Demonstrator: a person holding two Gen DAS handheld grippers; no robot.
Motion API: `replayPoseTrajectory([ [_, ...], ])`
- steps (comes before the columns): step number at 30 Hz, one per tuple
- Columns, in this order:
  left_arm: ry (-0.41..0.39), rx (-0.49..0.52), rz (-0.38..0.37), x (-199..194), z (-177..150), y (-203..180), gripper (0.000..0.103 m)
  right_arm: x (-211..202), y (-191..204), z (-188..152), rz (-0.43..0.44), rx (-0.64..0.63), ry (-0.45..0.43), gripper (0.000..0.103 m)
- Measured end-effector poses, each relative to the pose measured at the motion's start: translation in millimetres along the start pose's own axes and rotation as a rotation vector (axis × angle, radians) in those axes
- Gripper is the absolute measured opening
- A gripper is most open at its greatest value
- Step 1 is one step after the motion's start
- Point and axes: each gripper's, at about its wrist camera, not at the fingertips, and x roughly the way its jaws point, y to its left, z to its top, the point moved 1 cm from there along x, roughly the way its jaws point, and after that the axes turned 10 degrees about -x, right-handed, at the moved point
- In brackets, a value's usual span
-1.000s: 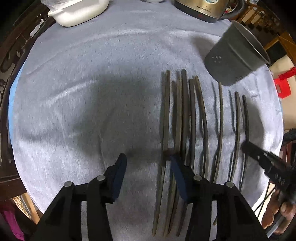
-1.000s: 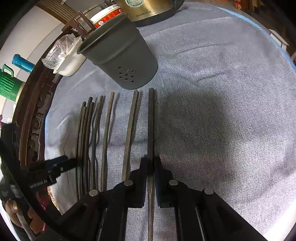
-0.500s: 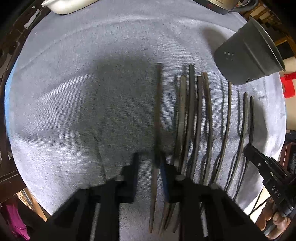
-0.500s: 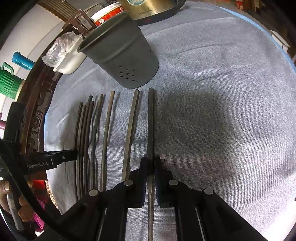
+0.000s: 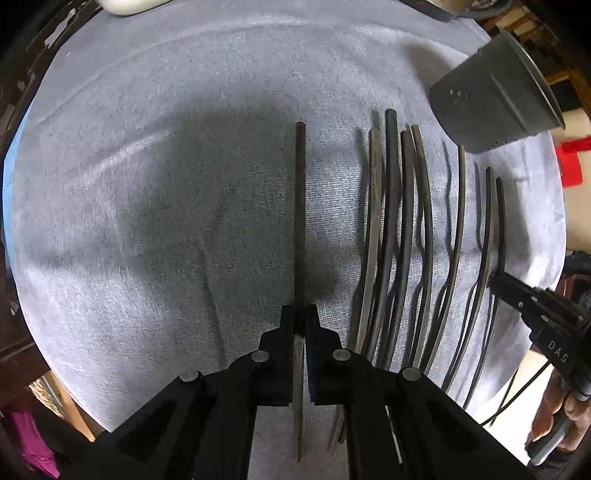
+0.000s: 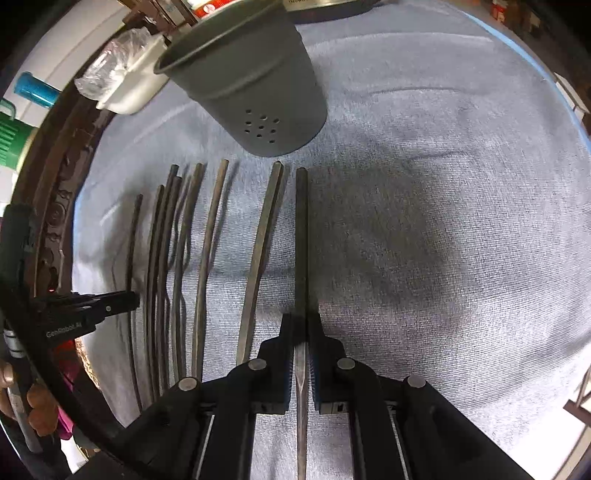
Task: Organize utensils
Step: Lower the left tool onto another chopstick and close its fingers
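Note:
My left gripper (image 5: 300, 317) points straight down and is shut on a dark chopstick (image 5: 301, 206), which is held apart to the left of the row. Several loose chopsticks (image 5: 391, 221) lie side by side on the grey cloth. The grey perforated holder (image 5: 491, 96) stands beyond them at the upper right. In the right wrist view my right gripper (image 6: 301, 321) is shut on another dark chopstick (image 6: 301, 240), whose far end points at the holder (image 6: 255, 85). The loose chopsticks (image 6: 207, 240) lie to its left. Each gripper shows at the other view's edge: the right gripper (image 5: 496, 282) and the left gripper (image 6: 131, 300).
A grey cloth (image 5: 147, 184) covers the round table, whose dark carved rim (image 6: 48, 206) runs along the left. A white dish (image 6: 129, 88) and a metal kettle (image 5: 436, 7) stand at the far side. Green and teal bottles (image 6: 11, 136) stand beyond the rim.
My left gripper went from open to shut on the leftmost chopstick and drew it left, away from the row. The right gripper kept its chopstick and came a little nearer the holder.

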Motion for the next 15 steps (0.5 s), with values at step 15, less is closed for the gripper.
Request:
replayPoseTrajectory([
  [15,0.071,0.034,0.054,12,8,-31,0.006,13,28,31,-0.081,-0.1,0.157,0.009],
])
